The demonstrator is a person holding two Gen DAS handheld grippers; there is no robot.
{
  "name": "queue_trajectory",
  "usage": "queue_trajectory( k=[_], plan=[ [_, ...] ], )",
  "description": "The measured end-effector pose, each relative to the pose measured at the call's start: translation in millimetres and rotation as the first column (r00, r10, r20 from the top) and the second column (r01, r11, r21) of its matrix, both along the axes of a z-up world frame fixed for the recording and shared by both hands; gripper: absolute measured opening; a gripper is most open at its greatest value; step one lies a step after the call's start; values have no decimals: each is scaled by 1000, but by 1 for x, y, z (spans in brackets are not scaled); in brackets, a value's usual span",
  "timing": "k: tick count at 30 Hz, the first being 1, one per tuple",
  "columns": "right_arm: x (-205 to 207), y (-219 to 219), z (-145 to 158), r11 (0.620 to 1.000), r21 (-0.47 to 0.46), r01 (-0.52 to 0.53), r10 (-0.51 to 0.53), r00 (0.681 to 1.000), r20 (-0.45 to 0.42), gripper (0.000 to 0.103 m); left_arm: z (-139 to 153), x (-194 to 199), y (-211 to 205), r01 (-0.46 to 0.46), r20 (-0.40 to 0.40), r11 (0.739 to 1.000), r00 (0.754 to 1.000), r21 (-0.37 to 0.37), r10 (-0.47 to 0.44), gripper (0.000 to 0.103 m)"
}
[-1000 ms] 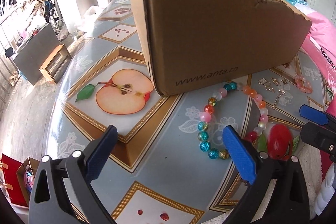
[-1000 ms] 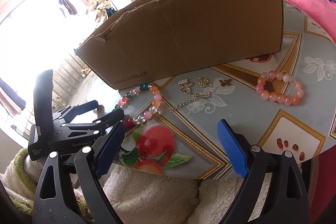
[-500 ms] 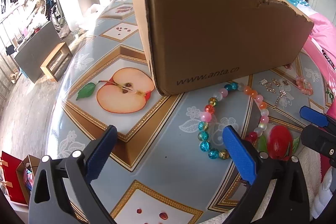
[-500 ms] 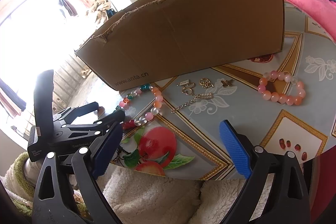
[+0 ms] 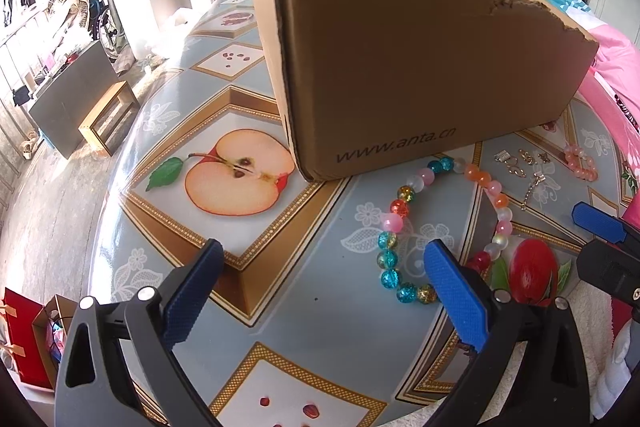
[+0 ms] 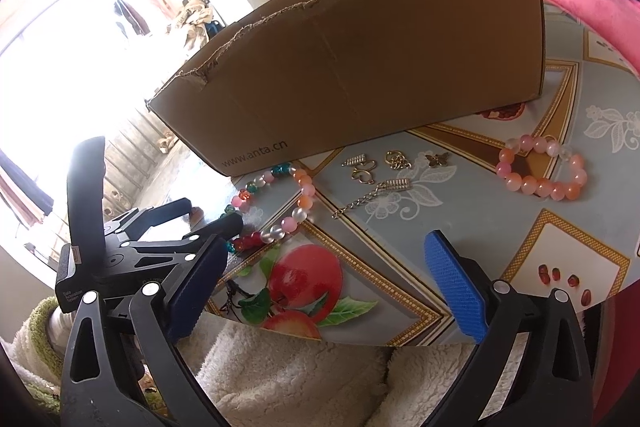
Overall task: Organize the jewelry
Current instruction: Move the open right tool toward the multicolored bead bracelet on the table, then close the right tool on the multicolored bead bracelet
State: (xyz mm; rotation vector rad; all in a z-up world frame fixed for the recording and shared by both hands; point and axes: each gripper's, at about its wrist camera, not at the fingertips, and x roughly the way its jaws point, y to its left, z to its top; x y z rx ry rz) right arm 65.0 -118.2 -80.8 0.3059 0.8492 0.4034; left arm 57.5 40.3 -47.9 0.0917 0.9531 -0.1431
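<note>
Two tongs, left tongs (image 5: pixel 320 291) and right tongs (image 6: pixel 326 283), stand apart, empty; the right jaws have just been opening. Bead necklace (image 5: pixel 404 203) and chain (image 6: pixel 370 197), lying diagonally, rest at the counter (image 5: pixel 320 307) near edge beside the box (image 5: pixel 420 67).

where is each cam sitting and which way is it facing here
Left wrist: sits on the left gripper, facing down across the table at the cardboard box and multicolour bead bracelet; its own open jaws and the right gripper's tip show.
Right wrist: sits on the right gripper at the table's near edge, facing the box, pink bracelet and gold charms; its open jaws, the left gripper and fleece clothing show.
Shared: box, both bracelets, charms.
</note>
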Motion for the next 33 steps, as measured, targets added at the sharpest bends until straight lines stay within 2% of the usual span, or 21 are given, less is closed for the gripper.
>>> queue_trajectory(
  k=[10,11,12,15,20,22,24,26,27,29,33],
  plan=[
    [2,-2,2,999,11,-33,33,999,-24,94,0,-3,0,12,6,1000,1000,2,-12,99],
    [2,-2,2,999,14,-38,39,999,-27,92,0,-2,0,14,3,1000,1000,1,-14,99],
    [2,-3,3,999,20,-47,47,999,-26,81,0,-2,0,17,3,1000,1000,0,-17,99],
    [1,-1,6,996,39,-81,82,996,-26,67,0,-3,2,37,9,999,999,-4,-37,99],
    [2,18,21,991,20,-131,131,991,30,57,0,-8,6,87,23,996,996,-6,-87,99],
    [6,27,24,990,4,-144,144,989,35,55,1,-9,8,109,24,994,994,-7,-109,98],
    [13,37,24,988,-29,-150,151,988,29,47,2,-11,9,124,33,992,992,-6,-124,96],
    [18,46,24,984,-79,-158,160,987,23,43,5,-15,9,143,55,990,988,-14,-142,83],
    [21,49,24,982,-104,-157,160,987,20,41,7,-17,10,155,62,988,986,-27,-153,80],
    [27,55,22,977,-136,-163,165,986,4,37,10,-18,13,182,75,981,981,-66,-177,67],
    [41,65,17,967,-198,-162,157,987,-40,28,15,-20,9,253,99,965,964,-65,-246,55]
  ],
)
